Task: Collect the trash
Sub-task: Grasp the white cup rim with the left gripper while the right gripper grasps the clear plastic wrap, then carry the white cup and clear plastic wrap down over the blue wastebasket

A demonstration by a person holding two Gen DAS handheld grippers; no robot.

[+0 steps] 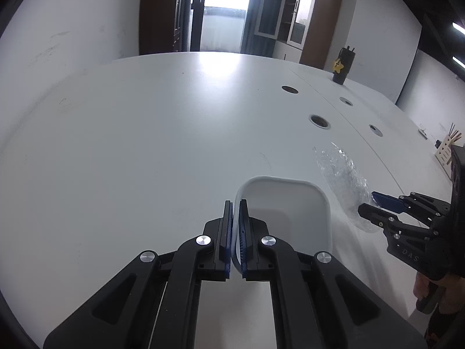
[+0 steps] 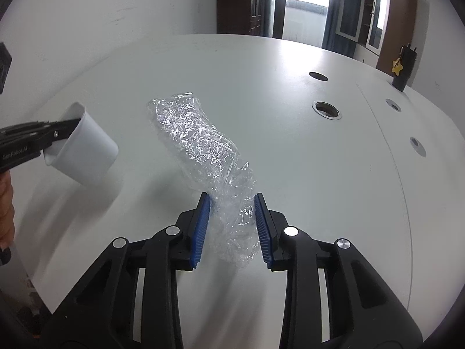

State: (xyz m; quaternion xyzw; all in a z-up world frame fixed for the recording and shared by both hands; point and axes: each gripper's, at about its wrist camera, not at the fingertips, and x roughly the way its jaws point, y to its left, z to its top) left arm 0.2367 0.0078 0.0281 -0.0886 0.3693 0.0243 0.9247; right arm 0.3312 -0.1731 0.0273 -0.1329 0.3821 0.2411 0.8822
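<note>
A white plastic bin (image 1: pixel 290 212) hangs tilted above the white table (image 1: pixel 130 145), open side toward the left wrist camera. My left gripper (image 1: pixel 236 203) is shut on its rim, one finger inside the wall and one outside. From the right wrist view the bin (image 2: pixel 87 151) is at the left, held by the left gripper (image 2: pixel 68 123). A long crumpled clear plastic wrap (image 2: pixel 200 145) lies across the table. Its near end sits between the blue pads (image 2: pixel 202 226) of my right gripper (image 2: pixel 231 196), which touch it on both sides. In the left wrist view the wrap (image 1: pixel 340 171) meets the right gripper (image 1: pixel 366 202).
Several round cable holes (image 2: pixel 326 110) dot the table's right half. A black bottle with a yellow star (image 1: pixel 342 65) stands at the far right edge. A wooden rack (image 1: pixel 446 148) is at the right. A hand (image 2: pixel 5 203) shows at the left edge.
</note>
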